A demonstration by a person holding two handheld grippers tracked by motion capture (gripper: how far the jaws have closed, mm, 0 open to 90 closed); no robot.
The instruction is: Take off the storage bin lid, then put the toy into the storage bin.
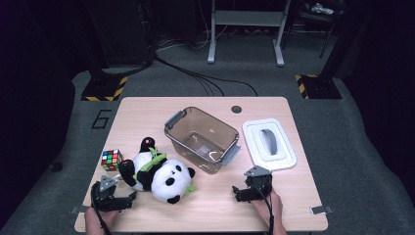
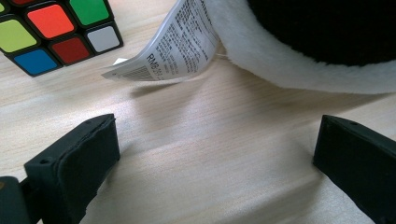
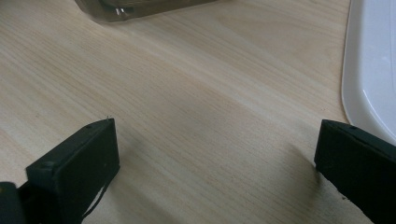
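Observation:
A panda plush (image 1: 161, 174) with a green bow lies on its back at the table's front left, and its white fur (image 2: 299, 65) and paper tag (image 2: 168, 44) show in the left gripper view. A Rubik's cube (image 1: 111, 159) sits just left of it, also seen as the cube (image 2: 56, 32). My left gripper (image 1: 123, 190) rests open on the table in front of the plush, and the left gripper (image 2: 215, 158) has nothing between its jaws. My right gripper (image 1: 250, 185) is open too, on bare wood near the lid. The right gripper (image 3: 215, 158) holds nothing.
A clear brownish bin (image 1: 203, 139) with grey latches stands empty mid-table, its bottom edge showing as the bin (image 3: 140, 7). A white lid (image 1: 269, 143) with a grey handle lies to its right, and the lid's rim (image 3: 369, 60) is close to my right jaw.

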